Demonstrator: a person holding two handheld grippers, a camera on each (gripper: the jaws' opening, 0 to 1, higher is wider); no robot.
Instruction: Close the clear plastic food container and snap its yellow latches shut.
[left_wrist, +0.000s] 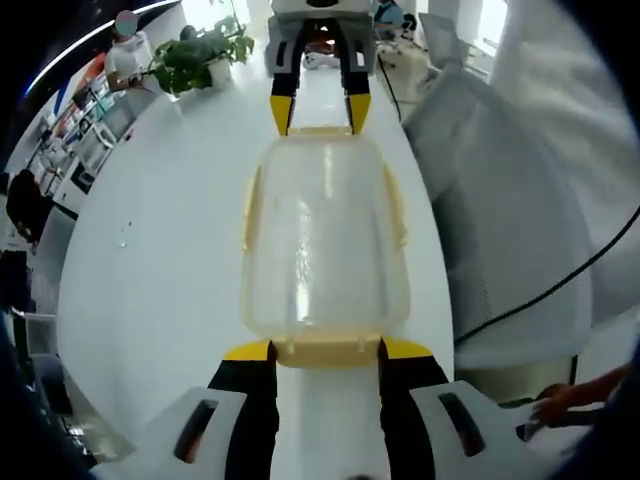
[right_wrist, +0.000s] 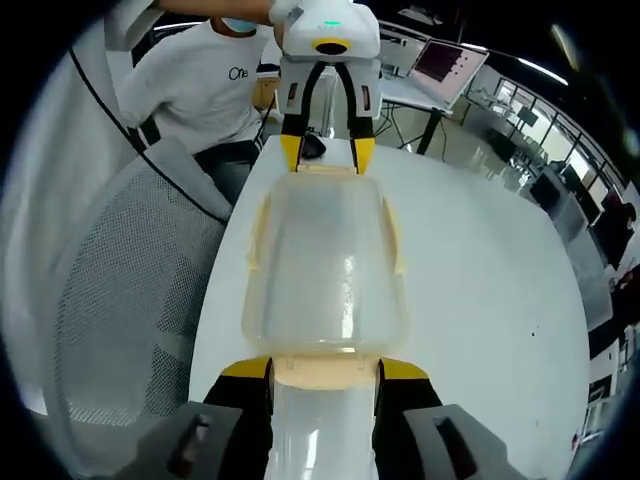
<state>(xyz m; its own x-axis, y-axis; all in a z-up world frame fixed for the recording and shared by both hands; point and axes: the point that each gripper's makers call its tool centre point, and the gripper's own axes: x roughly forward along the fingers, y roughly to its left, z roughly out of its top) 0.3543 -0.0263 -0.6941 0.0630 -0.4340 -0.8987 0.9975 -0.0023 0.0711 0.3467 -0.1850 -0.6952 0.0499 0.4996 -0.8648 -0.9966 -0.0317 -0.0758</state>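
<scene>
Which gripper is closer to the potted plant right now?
Right. The right gripper sits at the container's far end, with the plant just beyond it to one side; the left gripper is at the opposite end, the container's length farther off.

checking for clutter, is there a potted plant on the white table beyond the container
Yes, in the left gripper view a green potted plant stands on the white table beyond the clear container.

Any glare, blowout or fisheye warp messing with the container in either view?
Left gripper view: windows at the top blown out; the white table nearly clips, and a bright vertical streak runs down the clear container. Right gripper view: exposure more even, a similar streak on the lid, mesh chair soft at the edge. Both views bow straight lines toward the rim.
</scene>
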